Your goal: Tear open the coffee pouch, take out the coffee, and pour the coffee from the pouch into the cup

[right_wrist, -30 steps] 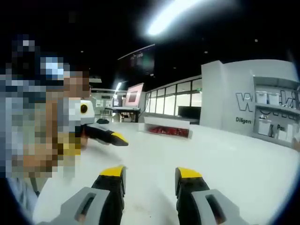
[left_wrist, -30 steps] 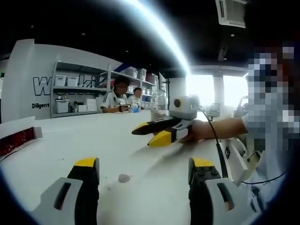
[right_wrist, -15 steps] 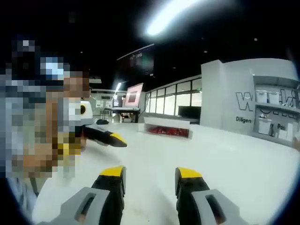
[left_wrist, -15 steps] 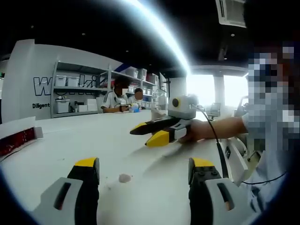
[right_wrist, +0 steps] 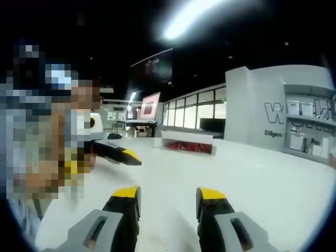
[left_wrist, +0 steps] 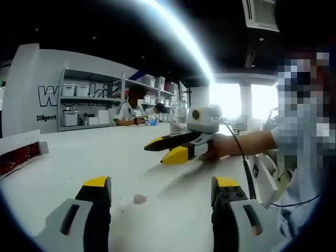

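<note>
The left gripper view showed a long white tray of red packets [left_wrist: 18,156] at the far left edge of the white table [left_wrist: 105,152], well apart from the left gripper [left_wrist: 163,189] and off to its left. Whether those red packets were the coffee pouches, I could not tell. That gripper's two yellow-tipped black jaws stood wide apart with nothing between them, and a small pale crumb [left_wrist: 139,199] lay on the table just ahead of the gap.

The right gripper view showed the same tray [right_wrist: 187,144] from the other side, straight ahead and well beyond the right gripper [right_wrist: 168,197], whose yellow-tipped jaws were also spread and held nothing.

From the left gripper view, the right gripper [left_wrist: 160,150] came in from the right, held low over the table by a bare hand [left_wrist: 215,148], forearm stretched out level, its jaws parted. A thin black cable [left_wrist: 241,157] ran back from it. From the right gripper view, the left gripper [right_wrist: 118,153] reached in from the left, only one dark, yellow-tipped jaw plain to see.

Grey shelves with white bins [left_wrist: 86,102] stood behind the table, two seated people [left_wrist: 137,110] beside them; the right gripper view caught the shelving [right_wrist: 310,131] at its right edge and glass partitions [right_wrist: 194,115] further back.
</note>
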Demonstrator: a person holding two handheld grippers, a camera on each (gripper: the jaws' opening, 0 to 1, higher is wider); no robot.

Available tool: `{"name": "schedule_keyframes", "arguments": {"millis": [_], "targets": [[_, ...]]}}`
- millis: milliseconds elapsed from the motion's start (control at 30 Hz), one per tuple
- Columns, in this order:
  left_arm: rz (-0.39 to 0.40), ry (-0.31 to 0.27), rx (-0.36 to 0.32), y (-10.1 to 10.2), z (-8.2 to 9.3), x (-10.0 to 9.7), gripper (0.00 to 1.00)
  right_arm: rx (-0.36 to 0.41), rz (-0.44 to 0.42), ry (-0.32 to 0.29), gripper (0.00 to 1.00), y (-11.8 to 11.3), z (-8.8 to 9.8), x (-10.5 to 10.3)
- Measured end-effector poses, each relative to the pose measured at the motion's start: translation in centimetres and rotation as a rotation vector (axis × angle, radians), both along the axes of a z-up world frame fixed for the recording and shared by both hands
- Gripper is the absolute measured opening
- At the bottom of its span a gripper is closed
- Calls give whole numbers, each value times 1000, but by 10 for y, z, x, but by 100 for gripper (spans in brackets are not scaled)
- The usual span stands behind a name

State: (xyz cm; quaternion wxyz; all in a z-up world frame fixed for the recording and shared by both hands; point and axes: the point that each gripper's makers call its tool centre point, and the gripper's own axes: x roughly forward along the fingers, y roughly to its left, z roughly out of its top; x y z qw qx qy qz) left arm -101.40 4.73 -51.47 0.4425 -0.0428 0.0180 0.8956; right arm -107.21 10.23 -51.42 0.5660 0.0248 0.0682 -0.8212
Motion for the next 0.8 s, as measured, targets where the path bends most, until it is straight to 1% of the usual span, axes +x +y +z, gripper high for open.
{"name": "schedule_keyframes", "arguments": {"millis": [333, 800], "targets": [[2, -2, -1, 1, -1, 1, 79, -26, -5, -21, 43, 1, 3, -1], [-1, -1, -1, 0, -1, 1, 79, -14, -4, -24, 43, 0, 1, 0]]}}
